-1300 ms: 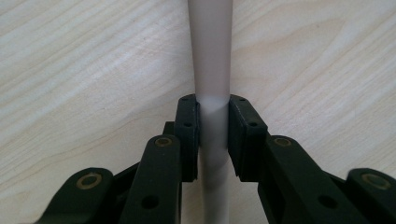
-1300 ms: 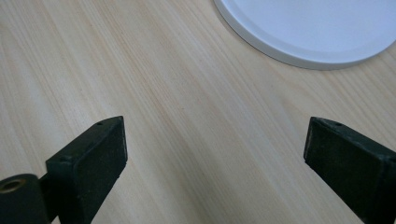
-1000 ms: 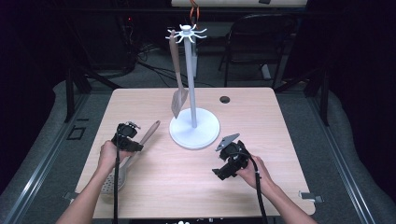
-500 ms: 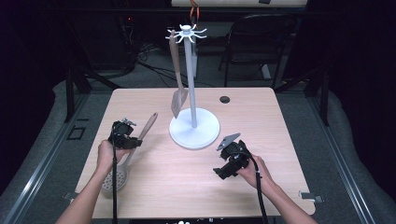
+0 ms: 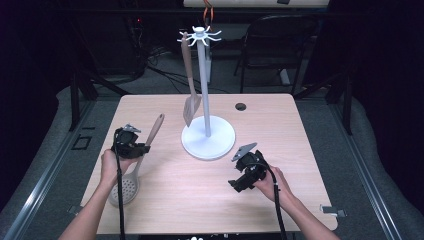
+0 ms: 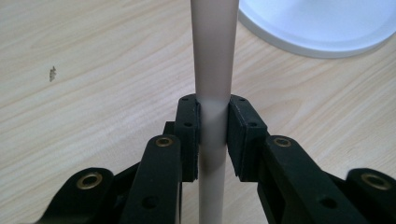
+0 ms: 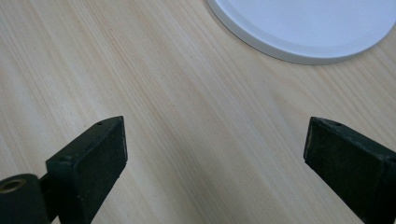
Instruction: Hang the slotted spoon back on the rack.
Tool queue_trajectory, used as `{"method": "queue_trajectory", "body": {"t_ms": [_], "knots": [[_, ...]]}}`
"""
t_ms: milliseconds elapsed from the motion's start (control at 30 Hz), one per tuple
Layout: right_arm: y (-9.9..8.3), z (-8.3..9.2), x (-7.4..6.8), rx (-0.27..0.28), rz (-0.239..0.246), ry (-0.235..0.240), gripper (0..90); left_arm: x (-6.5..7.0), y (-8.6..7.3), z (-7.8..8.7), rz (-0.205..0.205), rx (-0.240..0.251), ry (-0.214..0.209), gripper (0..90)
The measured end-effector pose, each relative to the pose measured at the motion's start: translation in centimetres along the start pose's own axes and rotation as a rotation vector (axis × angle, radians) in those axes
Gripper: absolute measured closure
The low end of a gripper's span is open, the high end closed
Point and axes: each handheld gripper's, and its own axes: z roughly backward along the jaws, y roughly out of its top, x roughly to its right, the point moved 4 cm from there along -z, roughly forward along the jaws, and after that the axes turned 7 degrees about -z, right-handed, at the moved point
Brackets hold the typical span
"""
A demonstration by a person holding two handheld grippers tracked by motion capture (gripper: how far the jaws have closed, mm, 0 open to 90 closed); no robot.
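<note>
Skimmer (image 5: pixel 134 170) handle aimed up-table toward stand base (image 5: pixel 208 145), left gripper (image 6: pixel 214 130) fingers clamped on it; right gripper (image 7: pixel 215 154) fingers apart.

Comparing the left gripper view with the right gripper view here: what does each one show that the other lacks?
Left gripper view: the left gripper shut on the beige handle of the skimmer. Right gripper view: the right gripper with jaws wide apart and nothing between them. Both: the wooden table and an edge of the rack's white round base.
</note>
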Motion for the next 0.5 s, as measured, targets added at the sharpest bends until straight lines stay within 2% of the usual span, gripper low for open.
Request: {"method": "queue_trajectory", "body": {"t_ms": [100,233,400,500], "knots": [[0.0,0.0,0.0,0.005,-0.008,0.001,5.6,0.1,0.1,0.5,-0.007,0.029,0.018,75.1],[0.0,0.1,-0.1,-0.003,0.012,-0.004,5.6,0.3,0.2,1.5,-0.011,0.073,0.037,75.1],[0.0,-0.1,-0.1,0.006,-0.002,0.002,5.6,0.3,0.1,2.7,0.003,0.137,0.064,75.2],[0.1,0.2,-0.1,0.0,0.015,-0.006,5.6,0.2,0.2,3.4,0.014,0.18,0.076,75.2]]}}
